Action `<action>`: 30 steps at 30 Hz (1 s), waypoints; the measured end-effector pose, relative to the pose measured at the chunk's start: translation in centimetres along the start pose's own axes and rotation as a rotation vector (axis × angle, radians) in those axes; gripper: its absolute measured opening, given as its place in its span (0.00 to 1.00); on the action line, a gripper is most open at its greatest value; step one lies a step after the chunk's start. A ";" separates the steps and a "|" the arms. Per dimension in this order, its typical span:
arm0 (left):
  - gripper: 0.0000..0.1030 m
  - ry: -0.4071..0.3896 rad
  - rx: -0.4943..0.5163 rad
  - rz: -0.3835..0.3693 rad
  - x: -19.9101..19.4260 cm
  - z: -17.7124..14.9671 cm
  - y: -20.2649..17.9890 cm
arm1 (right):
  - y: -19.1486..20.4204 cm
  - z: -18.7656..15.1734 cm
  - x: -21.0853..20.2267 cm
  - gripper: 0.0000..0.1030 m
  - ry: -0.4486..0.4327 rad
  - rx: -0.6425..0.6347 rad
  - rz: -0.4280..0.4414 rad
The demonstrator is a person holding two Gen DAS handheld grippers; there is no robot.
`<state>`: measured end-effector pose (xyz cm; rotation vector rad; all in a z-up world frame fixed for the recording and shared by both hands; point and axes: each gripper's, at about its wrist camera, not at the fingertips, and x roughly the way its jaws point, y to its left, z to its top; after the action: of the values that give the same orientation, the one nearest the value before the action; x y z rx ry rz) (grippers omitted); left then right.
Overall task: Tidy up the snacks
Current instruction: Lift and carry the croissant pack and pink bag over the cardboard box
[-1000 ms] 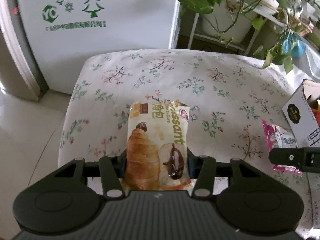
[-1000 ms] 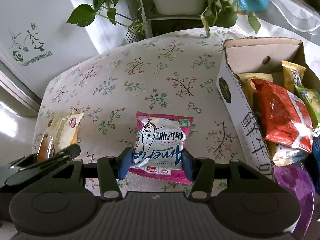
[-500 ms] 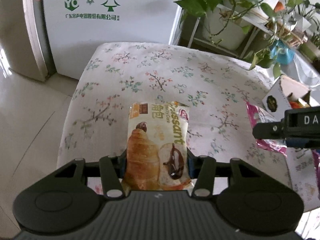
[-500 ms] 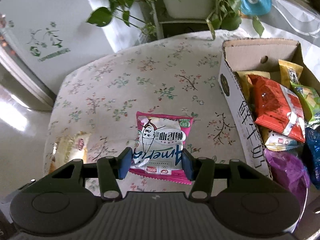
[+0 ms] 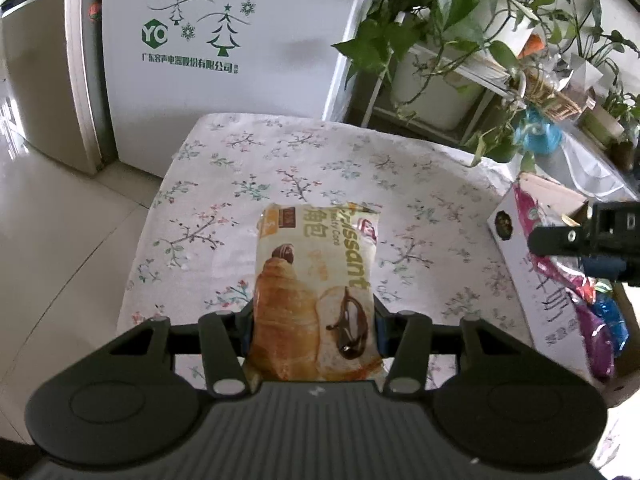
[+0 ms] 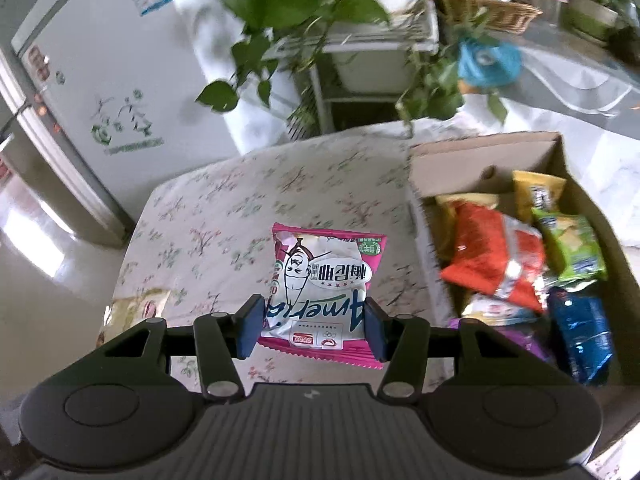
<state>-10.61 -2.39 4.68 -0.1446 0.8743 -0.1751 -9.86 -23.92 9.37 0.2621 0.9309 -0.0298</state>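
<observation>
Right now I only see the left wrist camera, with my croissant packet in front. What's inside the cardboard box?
Observer: In the right wrist view, the open cardboard box has an orange-red packet lying on top of the pile.
Child: Anything green?
Observer: Yes, a green packet lies beside the orange-red one, on its right.
Child: What's my other gripper doing?
Observer: The right gripper is shut on a pink snack packet with a cartoon figure printed on it.

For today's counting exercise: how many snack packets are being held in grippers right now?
2. The croissant packet is clamped in the left gripper; the pink packet is clamped in the right gripper. Both are held above the floral tablecloth.
</observation>
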 end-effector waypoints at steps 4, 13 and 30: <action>0.49 0.004 0.018 -0.012 -0.5 -0.3 -1.6 | -1.4 0.3 -1.2 0.57 -0.030 0.027 0.005; 0.49 -0.016 0.060 -0.074 -1.8 0.1 -6.0 | -4.9 0.5 -3.9 0.57 -0.095 0.077 -0.008; 0.49 -0.027 0.147 -0.204 -2.7 1.2 -16.6 | -13.0 0.5 -8.2 0.57 -0.195 0.227 -0.048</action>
<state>-12.92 -17.92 10.68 -0.0988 0.8165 -0.4260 -16.15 -37.38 13.42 0.4391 0.7399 -0.2029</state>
